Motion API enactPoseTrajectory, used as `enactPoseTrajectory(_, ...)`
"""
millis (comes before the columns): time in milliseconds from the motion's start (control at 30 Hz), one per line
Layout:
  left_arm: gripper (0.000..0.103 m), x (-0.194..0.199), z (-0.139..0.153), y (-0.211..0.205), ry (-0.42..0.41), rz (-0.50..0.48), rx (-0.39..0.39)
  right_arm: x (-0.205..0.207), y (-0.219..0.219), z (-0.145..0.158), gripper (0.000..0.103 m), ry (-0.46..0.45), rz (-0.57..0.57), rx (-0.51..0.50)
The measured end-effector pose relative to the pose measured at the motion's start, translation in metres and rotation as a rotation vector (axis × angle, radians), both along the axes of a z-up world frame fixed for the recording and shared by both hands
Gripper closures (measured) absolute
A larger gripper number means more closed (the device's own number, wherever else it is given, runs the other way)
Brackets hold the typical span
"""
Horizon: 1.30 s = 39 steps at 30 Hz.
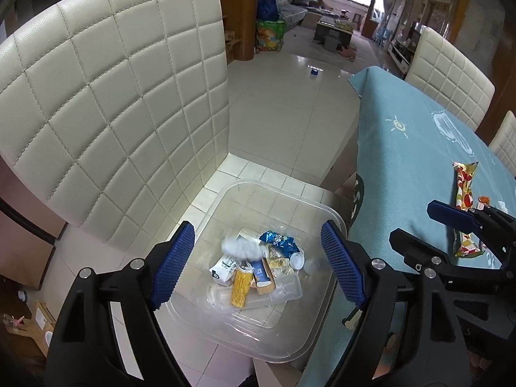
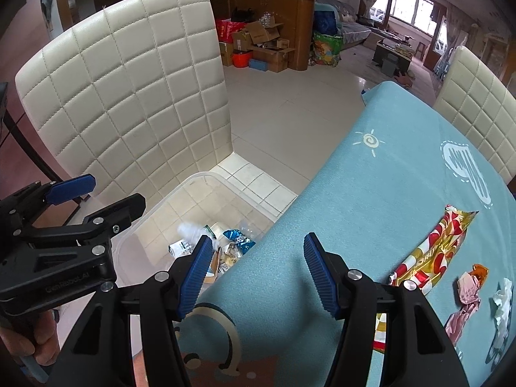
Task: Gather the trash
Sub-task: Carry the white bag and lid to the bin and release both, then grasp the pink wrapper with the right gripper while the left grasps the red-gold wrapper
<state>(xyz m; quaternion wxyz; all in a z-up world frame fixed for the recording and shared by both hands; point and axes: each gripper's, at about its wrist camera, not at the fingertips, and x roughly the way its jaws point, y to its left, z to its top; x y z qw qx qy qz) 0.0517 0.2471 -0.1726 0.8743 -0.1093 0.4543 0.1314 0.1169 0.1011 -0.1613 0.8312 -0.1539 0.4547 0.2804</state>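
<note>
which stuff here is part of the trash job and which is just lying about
Job:
- bin holding trash
- white bottle, blurred over the bin
- snack wrapper on the table
- pink paper
- tissue
- left claw, open

Lying about:
- chair
- tablecloth
- boxes

My left gripper (image 1: 258, 267) hangs tilted steeply downward over the clear bin (image 1: 325, 213), its blue pads spread wide with nothing pressed between them. My right gripper (image 2: 254, 271) points down at a like angle just beside the bin, over the table edge, its jaws parted about halfway and empty. In the right wrist view my left hand (image 2: 29, 345) shows at the lower left, on the side of the bin away from the table, fingers wrapped round the handle of its gripper.
</note>
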Motion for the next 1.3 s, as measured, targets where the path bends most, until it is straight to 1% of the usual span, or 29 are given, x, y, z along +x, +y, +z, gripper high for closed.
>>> enactPoseTrajectory(333,0.023,-0.022,0.023,-0.012,-0.041,0.007,0.036,-0.021,-0.015,0.017,0.045,-0.042,-0.002,0.021)
enactPoseTrajectory(533,0.022,-0.036,0.033,-0.03,-0.046,-0.008,0.055,-0.036,-0.036,0.027,0.045,-0.053,-0.035,0.051)
enactPoseTrajectory(667,0.021,-0.04,0.038,-0.05,-0.051,-0.04,0.066,-0.043,-0.055,0.03,0.045,-0.062,-0.062,0.057)
enactPoseTrajectory(733,0.019,-0.039,0.04,-0.064,-0.053,-0.063,0.074,-0.046,-0.07,0.031,0.045,-0.062,-0.09,0.062)
enactPoseTrajectory(900,0.018,-0.033,0.042,-0.101,-0.053,-0.126,0.07,-0.051,-0.116,0.033,0.045,-0.07,-0.172,0.057)
enactPoseTrajectory(967,0.015,-0.029,0.042,-0.12,-0.051,-0.161,0.069,-0.051,-0.134,0.032,0.045,-0.069,-0.205,0.054)
enactPoseTrajectory(1067,0.01,-0.021,0.041,-0.148,-0.049,-0.214,0.07,-0.05,-0.169,0.031,0.045,-0.063,-0.28,0.052)
enactPoseTrajectory(1200,0.009,-0.009,0.039,-0.18,-0.036,-0.28,0.075,-0.049,-0.215,0.03,0.045,-0.061,-0.373,0.052)
enactPoseTrajectory(1300,0.008,0.001,0.036,-0.2,-0.026,-0.316,0.077,-0.047,-0.241,0.029,0.045,-0.056,-0.428,0.058)
